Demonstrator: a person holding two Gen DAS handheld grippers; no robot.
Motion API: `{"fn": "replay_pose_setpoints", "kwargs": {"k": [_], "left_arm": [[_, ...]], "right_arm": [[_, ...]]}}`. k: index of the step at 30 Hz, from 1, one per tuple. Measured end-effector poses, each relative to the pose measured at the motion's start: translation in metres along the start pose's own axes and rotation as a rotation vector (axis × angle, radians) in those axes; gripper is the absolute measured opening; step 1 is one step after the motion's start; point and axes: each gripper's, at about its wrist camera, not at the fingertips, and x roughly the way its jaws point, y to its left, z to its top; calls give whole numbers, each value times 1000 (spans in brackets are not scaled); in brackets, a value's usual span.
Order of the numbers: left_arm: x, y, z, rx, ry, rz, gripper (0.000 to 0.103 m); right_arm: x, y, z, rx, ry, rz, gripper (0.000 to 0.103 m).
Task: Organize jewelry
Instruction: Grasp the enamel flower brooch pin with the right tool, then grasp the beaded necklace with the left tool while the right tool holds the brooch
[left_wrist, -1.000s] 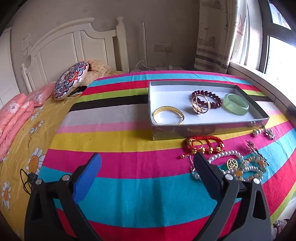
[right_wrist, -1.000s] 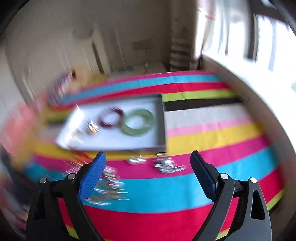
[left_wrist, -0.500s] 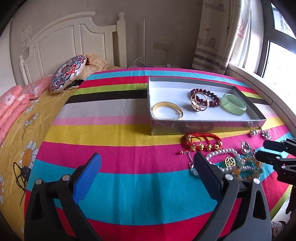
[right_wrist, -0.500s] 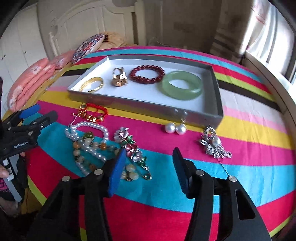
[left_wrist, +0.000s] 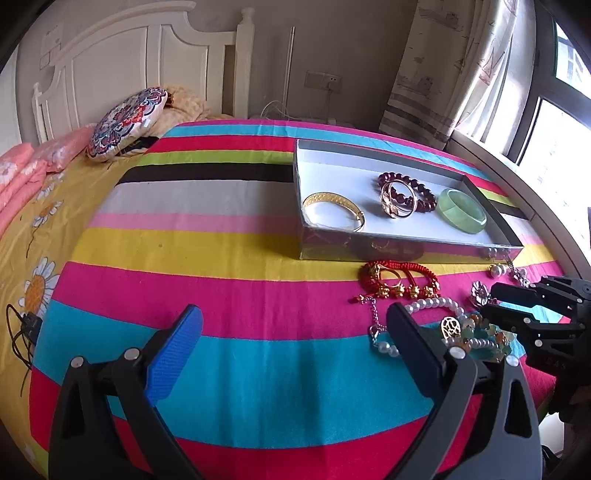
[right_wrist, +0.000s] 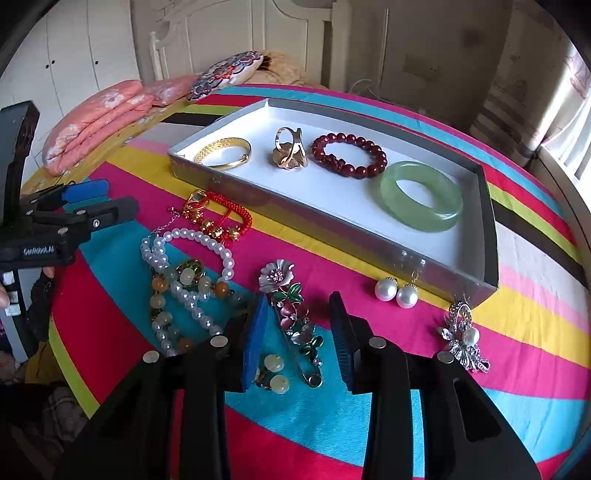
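A grey box (right_wrist: 476, 288) (left_wrist: 369, 251) on the striped bedspread holds a gold bangle (right_wrist: 224, 152), a gold ring (right_wrist: 289, 151), a dark red bead bracelet (right_wrist: 349, 155) and a green jade bangle (right_wrist: 421, 197). In front of the box lie a red cord bracelet (right_wrist: 225, 218), a pearl strand (right_wrist: 192, 258), a flower brooch (right_wrist: 286, 295), pearl earrings (right_wrist: 397, 291) and a silver brooch (right_wrist: 461, 339). My right gripper (right_wrist: 297, 314) is open, its fingers on either side of the flower brooch. My left gripper (left_wrist: 295, 328) is open and empty over the bedspread.
A patterned round cushion (left_wrist: 127, 123) and pink pillows (right_wrist: 96, 122) lie at the head of the bed by the white headboard (left_wrist: 122, 66). A window and curtain (left_wrist: 447, 70) stand on the right. The bed edge runs close behind the loose jewelry.
My right gripper has swung toward the jewelry pile, come lower, and narrowed its opening around the flower brooch. My left gripper has drifted only slightly.
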Motion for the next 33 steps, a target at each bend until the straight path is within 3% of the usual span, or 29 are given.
{"fn": "replay_pose_setpoints", "kwargs": {"k": [2,6,9,13,15,18,20,22,33], "left_arm": [[0,-1,0,3,3,-2,99],[2,-2,1,9,6,-4,99],[-7,-6,-1,12,-35,-4,99],[-27,-32,-4,80,-75,-114,98],[-31,-48,-6,142,-78,-128,96],[-26,-75,-10,258,-59,-120,80],[-17,-90,-14,317,-30,-115,56],[-10,-98,-16,340,-10,-124,47],[-1,-115,-26,430,27,-156,29]], "right_arm": [[-3,-2,-4,0,-11,2,18],[-9,-9,-13,34,-38,-2,17],[-16,-15,-17,70,-65,-5,17],[-24,-24,-22,121,-99,-3,17],[-28,-29,-25,151,-113,-4,17],[-30,-34,-28,169,-121,-3,17],[-30,-35,-30,175,-118,0,17],[-29,-35,-32,183,-118,-1,17],[-27,-37,-33,195,-119,15,17]]}}
